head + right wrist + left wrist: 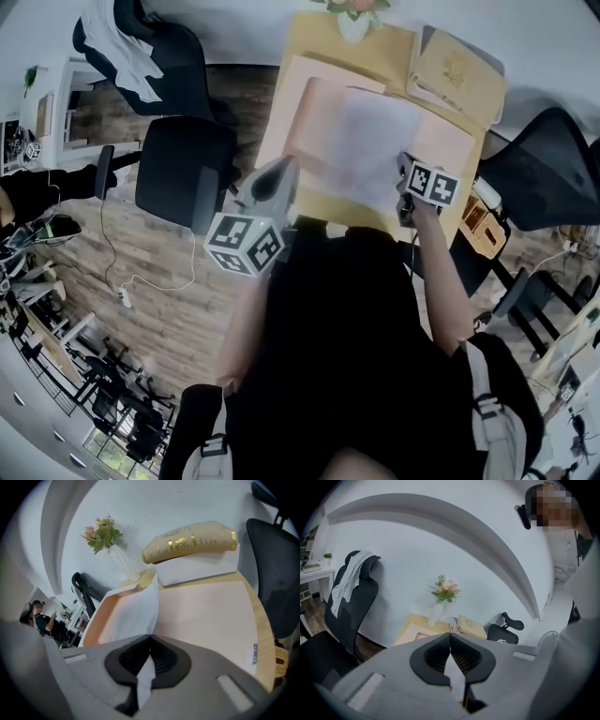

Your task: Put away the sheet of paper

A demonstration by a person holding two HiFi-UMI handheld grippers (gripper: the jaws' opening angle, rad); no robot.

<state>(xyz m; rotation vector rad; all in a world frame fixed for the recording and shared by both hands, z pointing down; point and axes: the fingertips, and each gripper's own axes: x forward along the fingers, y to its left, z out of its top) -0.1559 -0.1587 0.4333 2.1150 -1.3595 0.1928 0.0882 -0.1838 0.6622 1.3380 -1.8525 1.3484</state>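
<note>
A white sheet of paper (375, 141) hangs over an open pink folder (309, 103) on the wooden desk (305, 37). My left gripper (289, 164) is at the sheet's near left edge. Its jaws are closed, and in the left gripper view a strip of the paper (455, 679) shows between them. My right gripper (405, 178) is at the sheet's near right corner, shut on it. In the right gripper view the paper (136, 611) curls up from the jaws toward the folder (211, 611).
A vase of flowers (354, 19) stands at the desk's far edge. A gold-printed book (459, 70) lies at the far right corner. Black office chairs stand left (183, 169) and right (553, 169) of the desk. A person (44, 620) is in the background.
</note>
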